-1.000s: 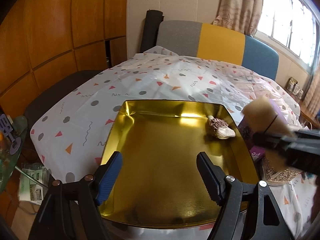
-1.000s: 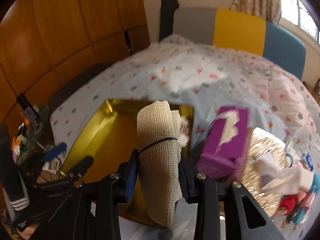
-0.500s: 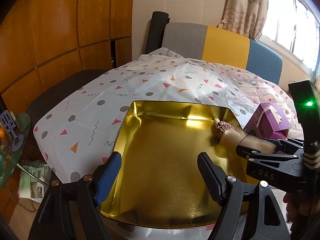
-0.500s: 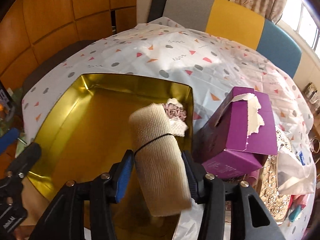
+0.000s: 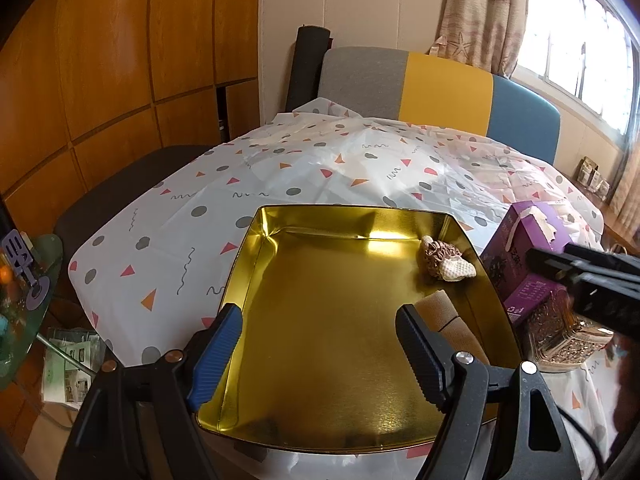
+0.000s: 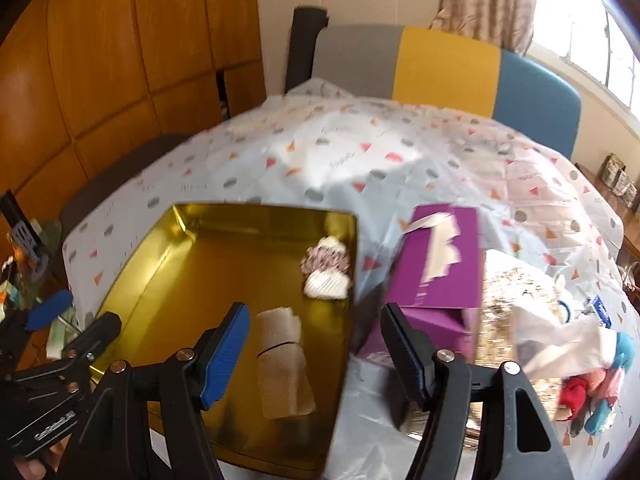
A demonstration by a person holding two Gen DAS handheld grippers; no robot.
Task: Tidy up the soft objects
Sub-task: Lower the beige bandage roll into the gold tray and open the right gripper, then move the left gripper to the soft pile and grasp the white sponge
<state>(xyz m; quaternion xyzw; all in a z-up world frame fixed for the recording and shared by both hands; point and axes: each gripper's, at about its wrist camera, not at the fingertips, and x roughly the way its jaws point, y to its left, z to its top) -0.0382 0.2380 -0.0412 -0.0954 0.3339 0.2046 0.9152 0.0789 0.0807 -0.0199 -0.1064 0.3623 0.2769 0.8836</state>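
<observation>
We see the table (image 5: pixel 280 168), draped in a white cloth printed with grey dots and coral triangles, filling most of both views, with a grey, yellow and blue chair back (image 5: pixel 440 88) standing behind its far edge. On the cloth sits a wide golden tray (image 5: pixel 340 320), shallow and shiny inside. Just beside the tray's right wall stands a purple tissue box (image 6: pixel 440 272) with a torn white opening on top, and next to that a glittery gold container (image 6: pixel 516 292); farther right lies a small heap of white, red, pink and blue soft things (image 6: pixel 592 368). Our left hand-held gripper (image 5: pixel 320 352) hangs over the near part of the tray with its jaws well apart and nothing between them. Our right hand-held gripper (image 6: pixel 316 352) is over the tray's near right side, its jaws opening, and the pads press on nothing. The beige rolled cloth (image 6: pixel 282 364), bound with a thin dark band, lies on the tray floor near the right wall, below and between the right gripper's fingers but apart from them. In the tray's far right corner rests a pink ruffled scrunchie (image 5: pixel 438 258), touching a small white waffle-textured piece (image 5: pixel 458 270).
</observation>
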